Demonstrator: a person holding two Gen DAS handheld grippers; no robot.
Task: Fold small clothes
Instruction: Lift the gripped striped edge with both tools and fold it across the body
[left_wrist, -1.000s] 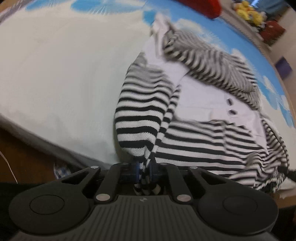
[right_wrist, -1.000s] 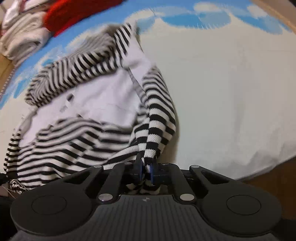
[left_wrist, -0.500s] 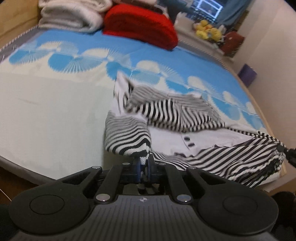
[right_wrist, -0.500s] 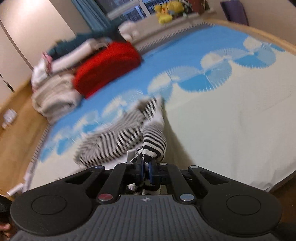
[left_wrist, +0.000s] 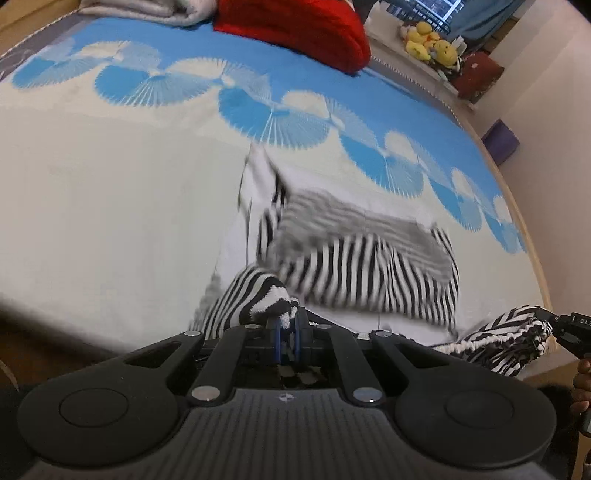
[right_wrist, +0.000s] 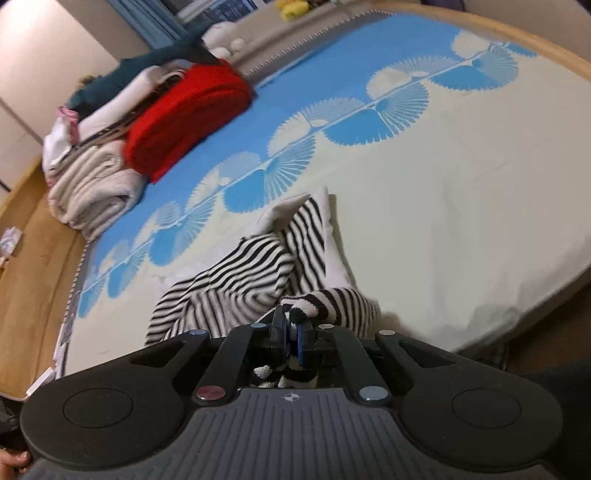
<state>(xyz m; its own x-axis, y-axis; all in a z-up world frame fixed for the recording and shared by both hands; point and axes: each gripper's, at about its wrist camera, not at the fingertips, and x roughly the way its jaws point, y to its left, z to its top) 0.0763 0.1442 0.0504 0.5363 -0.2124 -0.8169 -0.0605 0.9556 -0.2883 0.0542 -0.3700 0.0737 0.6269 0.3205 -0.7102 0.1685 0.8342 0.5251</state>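
Left gripper (left_wrist: 287, 326) clamped on striped garment (left_wrist: 365, 269) at 6 o'clock; right gripper (left_wrist: 556, 326) grips its far edge at 4 o'clock, above bedspread (left_wrist: 110, 206).

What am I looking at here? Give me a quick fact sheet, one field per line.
Place: a bed with a blue-and-white fan-patterned cover
Garment: black-and-white striped top, partly lifted off the bed
Left gripper: shut on the garment's striped fabric
Right gripper: shut on another striped part
Far end of the bed: red folded item, pale folded blankets
Folding: not yet done
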